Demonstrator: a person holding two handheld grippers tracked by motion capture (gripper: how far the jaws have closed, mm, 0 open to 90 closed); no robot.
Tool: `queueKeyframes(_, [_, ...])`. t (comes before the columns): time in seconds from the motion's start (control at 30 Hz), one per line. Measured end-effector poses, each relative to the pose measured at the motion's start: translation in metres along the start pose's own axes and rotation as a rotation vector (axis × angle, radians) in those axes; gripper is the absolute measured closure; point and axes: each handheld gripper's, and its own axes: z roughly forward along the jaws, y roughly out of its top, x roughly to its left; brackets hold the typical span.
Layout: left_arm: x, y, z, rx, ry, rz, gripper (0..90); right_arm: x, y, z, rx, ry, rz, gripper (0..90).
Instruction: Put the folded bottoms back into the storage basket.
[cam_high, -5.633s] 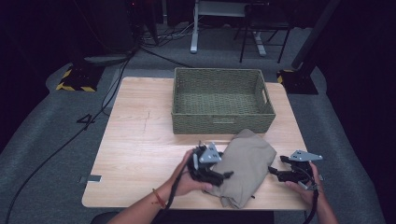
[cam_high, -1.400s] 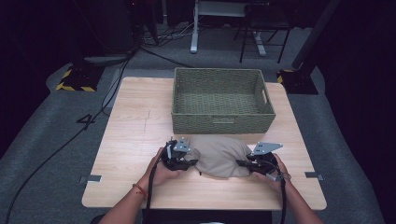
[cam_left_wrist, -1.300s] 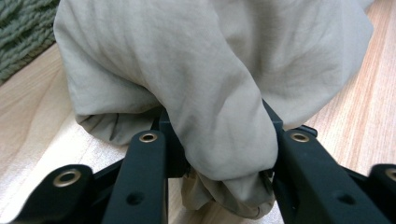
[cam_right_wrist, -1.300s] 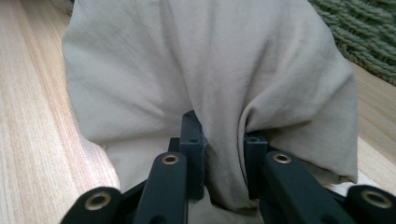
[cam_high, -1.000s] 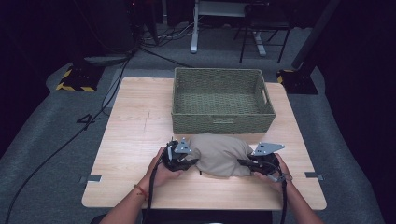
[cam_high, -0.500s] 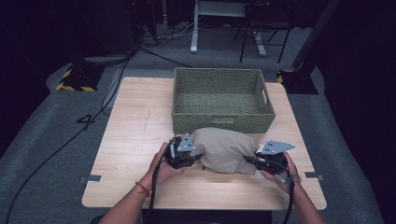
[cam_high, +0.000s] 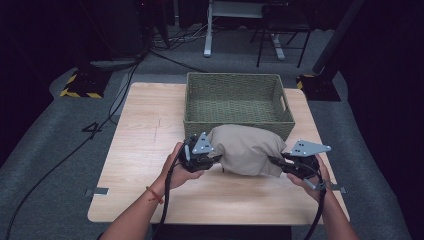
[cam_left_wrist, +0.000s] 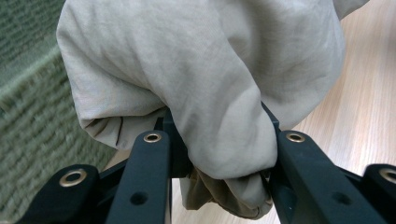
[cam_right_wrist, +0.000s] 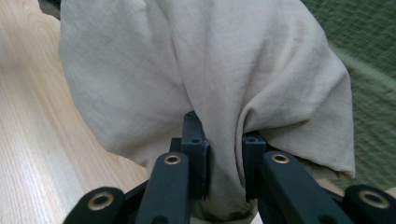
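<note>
The wooden table (cam_high: 145, 150) is the biggest thing here, and it lies under both grippers. Next comes the green woven basket (cam_high: 235, 95). It sits just past the grippers, on the far side of them, and its front wall is right behind what they hold.

Between the two grippers hangs a folded tan cloth (cam_high: 247, 149). It looks puffy, like a soft pillow, and it seems to be up off the table.

The left gripper (cam_high: 214, 158) has its jaws closed on the left end of the cloth. In the left gripper view a thick fold of cloth (cam_left_wrist: 219, 140) is squeezed between them. The right gripper (cam_high: 274, 161) has its jaws closed on the right end, and in the right gripper view a bunch of cloth (cam_right_wrist: 224, 172) is pinched tight.

What could go wrong? The cloth is floppy. If one gripper lets go too soon, that end will drop and the folds will fall open. If the cloth is not lifted high enough, its bottom could catch on the basket's front wall and bunch up there.
</note>
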Motion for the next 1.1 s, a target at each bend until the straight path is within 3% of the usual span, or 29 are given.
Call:
queueKeyframes(0.2, [0.005,0.017,-0.011,-0.023,0.021,0.023,68.4,-0.004,0.017,-0.01,-0.02,-0.023,-0.02,78.2])
queueKeyframes(0.47, [0.017,0.041,-0.023,-0.065,0.058,0.033,68.4,-0.02,0.05,-0.015,-0.038,-0.052,-0.036,78.1])
queueKeyframes(0.7, [0.035,0.059,-0.028,-0.095,0.088,0.016,68.4,-0.036,0.083,-0.011,-0.034,-0.096,-0.06,78.1])
queueKeyframes(1.1, [0.064,0.076,-0.022,-0.106,0.131,-0.007,68.3,-0.063,0.111,0.011,-0.031,-0.135,-0.056,78.1])
